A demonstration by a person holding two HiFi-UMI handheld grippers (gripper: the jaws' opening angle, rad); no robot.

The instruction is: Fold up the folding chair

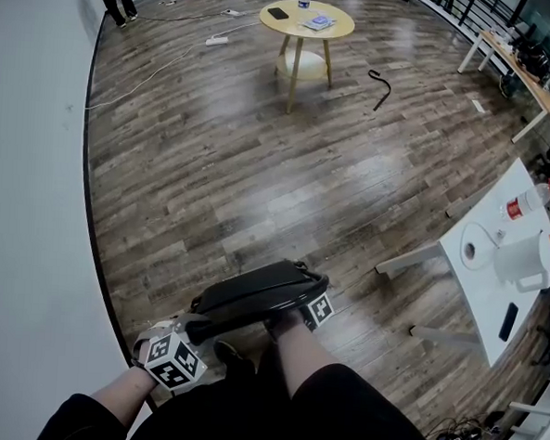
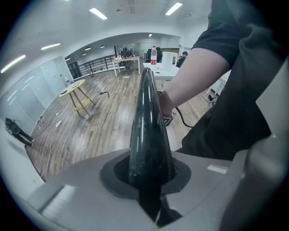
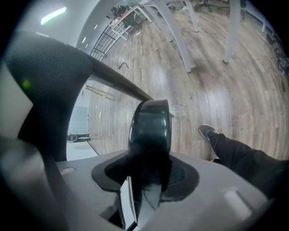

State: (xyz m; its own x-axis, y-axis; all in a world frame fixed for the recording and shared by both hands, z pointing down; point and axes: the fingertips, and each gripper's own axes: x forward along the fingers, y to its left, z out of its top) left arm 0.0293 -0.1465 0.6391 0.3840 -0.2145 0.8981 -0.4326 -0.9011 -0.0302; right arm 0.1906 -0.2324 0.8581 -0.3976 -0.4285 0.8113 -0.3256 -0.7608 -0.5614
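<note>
Black folding chair [image 1: 256, 295], seemingly collapsed flat, over wood floor [image 1: 260, 167]; left tool [image 2: 151, 173] and right tool [image 3: 146, 173] clench opposite ends, likely keeping it shut.

The person's body [image 1: 287, 406] hides all of the folding chair [image 1: 256, 295] but its black top.

It looked like an open-plan office or lab space. A broad wood-plank floor [image 1: 260, 167] lay under strip lights [image 2: 98, 13] in a white ceiling. A white surface [image 1: 483, 306] stood at one side and a round yellow surface [image 1: 296, 32] on wooden legs stood farther off. There was a black railing [image 2: 92, 65], and loose cables [image 1: 139, 81] trailed near a power strip [image 1: 216, 41].
</note>
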